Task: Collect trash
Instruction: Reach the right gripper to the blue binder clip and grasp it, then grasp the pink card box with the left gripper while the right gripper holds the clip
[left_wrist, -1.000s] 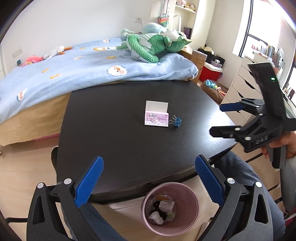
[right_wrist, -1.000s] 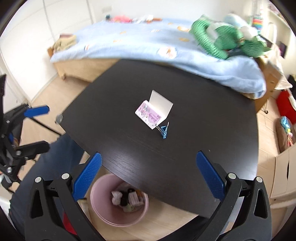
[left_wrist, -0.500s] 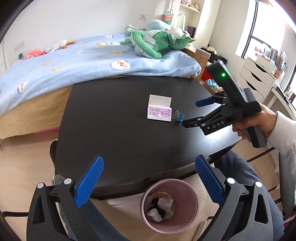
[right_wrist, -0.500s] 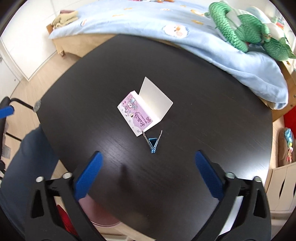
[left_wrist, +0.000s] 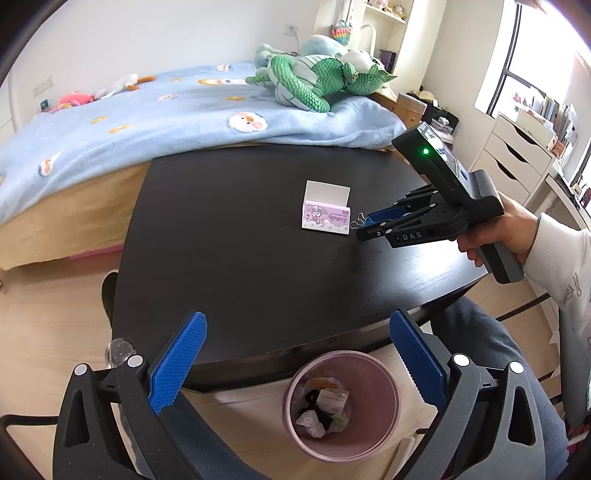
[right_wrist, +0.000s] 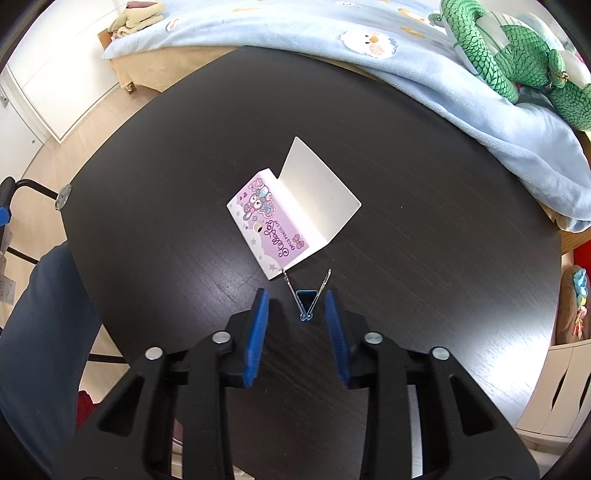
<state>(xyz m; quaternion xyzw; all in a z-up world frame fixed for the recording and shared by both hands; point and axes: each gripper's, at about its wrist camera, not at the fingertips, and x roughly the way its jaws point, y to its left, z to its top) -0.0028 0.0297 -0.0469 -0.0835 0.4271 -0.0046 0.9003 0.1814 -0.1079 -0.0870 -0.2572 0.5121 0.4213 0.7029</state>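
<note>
A small blue binder clip (right_wrist: 306, 303) lies on the black table (right_wrist: 147, 229) beside an open purple-and-white card box (right_wrist: 275, 218). My right gripper (right_wrist: 297, 308) is down at the table with its blue pads on either side of the clip, partly closed, not touching it. In the left wrist view the right gripper (left_wrist: 373, 225) reaches the clip (left_wrist: 360, 221) next to the box (left_wrist: 325, 214). My left gripper (left_wrist: 295, 354) is open and empty, held above the table's near edge over a pink bin (left_wrist: 388, 387) with trash inside.
A bed with a blue blanket (left_wrist: 166, 110) and a green plush dragon (left_wrist: 314, 81) borders the table's far side. White drawers (left_wrist: 517, 162) stand at the right. The person's legs (left_wrist: 480, 343) are at the table's near edge.
My right gripper moved in over the table, came down to the binder clip and narrowed its jaws around it. The left gripper stayed open above the bin.
</note>
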